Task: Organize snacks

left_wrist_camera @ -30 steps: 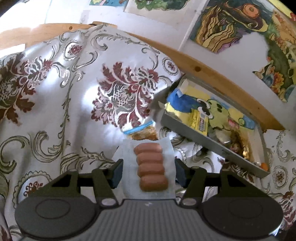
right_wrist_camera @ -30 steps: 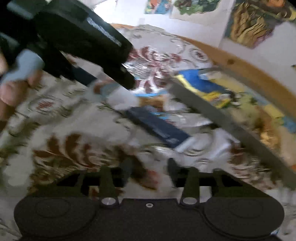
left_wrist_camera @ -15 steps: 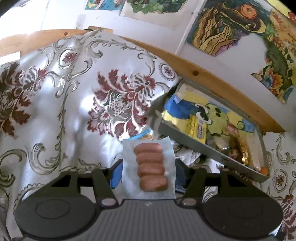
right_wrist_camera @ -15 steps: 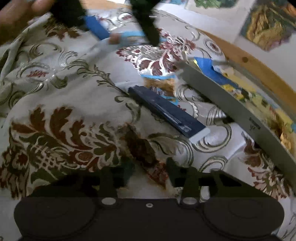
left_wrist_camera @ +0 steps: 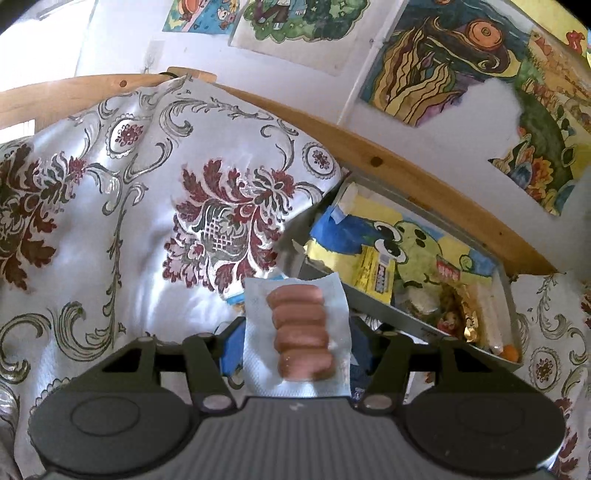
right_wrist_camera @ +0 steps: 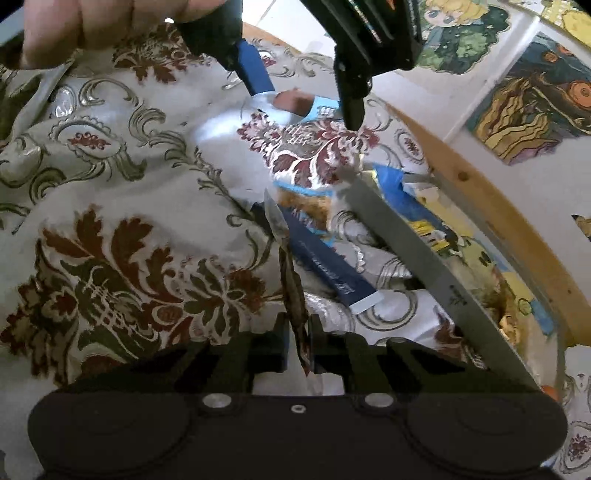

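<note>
Left wrist view: my left hand-held gripper (left_wrist_camera: 295,343) is clamped on a clear plastic pack of four small pink sausages (left_wrist_camera: 301,328), held up above the white damask cloth with dark red flowers (left_wrist_camera: 147,229) that covers the table. To the right, near the pack, sits a shallow grey metal tray (left_wrist_camera: 399,317) holding a yellow and blue snack bag printed with a green cartoon creature (left_wrist_camera: 399,243) and some smaller wrapped snacks. Beyond the tray runs a curved wooden rail (left_wrist_camera: 406,170), with colourful drawings (left_wrist_camera: 443,62) on the wall behind.

Right wrist view: my right hand-held gripper (right_wrist_camera: 297,341) is pinched on the edge of a thin brown snack wrapper (right_wrist_camera: 291,288), which stands upright between its fingers. A flat dark blue snack bar (right_wrist_camera: 325,262) lies on the cloth just beside the tray's near wall (right_wrist_camera: 424,266). At the top, my left hand (right_wrist_camera: 92,29) carries the other gripper with the sausage pack (right_wrist_camera: 291,101) over the cloth.
</note>
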The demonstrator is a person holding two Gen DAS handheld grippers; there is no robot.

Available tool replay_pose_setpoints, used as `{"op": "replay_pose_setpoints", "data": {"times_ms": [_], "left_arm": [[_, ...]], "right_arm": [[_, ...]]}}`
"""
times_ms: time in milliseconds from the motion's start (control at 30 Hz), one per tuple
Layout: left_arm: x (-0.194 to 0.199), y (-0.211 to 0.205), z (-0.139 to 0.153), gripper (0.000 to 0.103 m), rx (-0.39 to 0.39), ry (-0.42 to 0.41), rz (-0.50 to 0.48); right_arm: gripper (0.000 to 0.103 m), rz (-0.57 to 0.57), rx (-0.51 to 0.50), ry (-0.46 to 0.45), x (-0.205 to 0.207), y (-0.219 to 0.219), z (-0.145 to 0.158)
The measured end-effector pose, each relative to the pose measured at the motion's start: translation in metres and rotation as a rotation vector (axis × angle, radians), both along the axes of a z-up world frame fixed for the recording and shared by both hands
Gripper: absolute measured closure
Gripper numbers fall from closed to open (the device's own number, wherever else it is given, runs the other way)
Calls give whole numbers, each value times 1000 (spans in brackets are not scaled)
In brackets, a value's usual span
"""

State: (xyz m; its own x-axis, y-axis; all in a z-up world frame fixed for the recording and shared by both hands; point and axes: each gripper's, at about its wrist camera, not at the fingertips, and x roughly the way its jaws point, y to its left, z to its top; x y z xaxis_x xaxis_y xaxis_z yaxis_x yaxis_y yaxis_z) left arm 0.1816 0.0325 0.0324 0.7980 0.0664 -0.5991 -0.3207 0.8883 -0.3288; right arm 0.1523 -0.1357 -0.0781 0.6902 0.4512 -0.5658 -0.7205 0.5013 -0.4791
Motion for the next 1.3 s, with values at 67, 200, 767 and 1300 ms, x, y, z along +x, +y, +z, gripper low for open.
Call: {"op": "replay_pose_setpoints", "data": {"times_ms": [67, 200, 767, 1300], "left_arm": [[0, -2, 2, 40, 3, -3, -3], [2, -4, 8, 40, 11, -14, -12], [78, -31, 31, 40, 61, -60, -88], [181, -101, 4, 40, 84, -27, -240]], "right_arm": [[93, -1, -15, -15, -1, -1, 1], [93, 6, -19, -68, -7, -4, 15], [93, -295, 150, -255, 71, -51, 60], [93, -542, 302, -232, 165, -86, 50]]}}
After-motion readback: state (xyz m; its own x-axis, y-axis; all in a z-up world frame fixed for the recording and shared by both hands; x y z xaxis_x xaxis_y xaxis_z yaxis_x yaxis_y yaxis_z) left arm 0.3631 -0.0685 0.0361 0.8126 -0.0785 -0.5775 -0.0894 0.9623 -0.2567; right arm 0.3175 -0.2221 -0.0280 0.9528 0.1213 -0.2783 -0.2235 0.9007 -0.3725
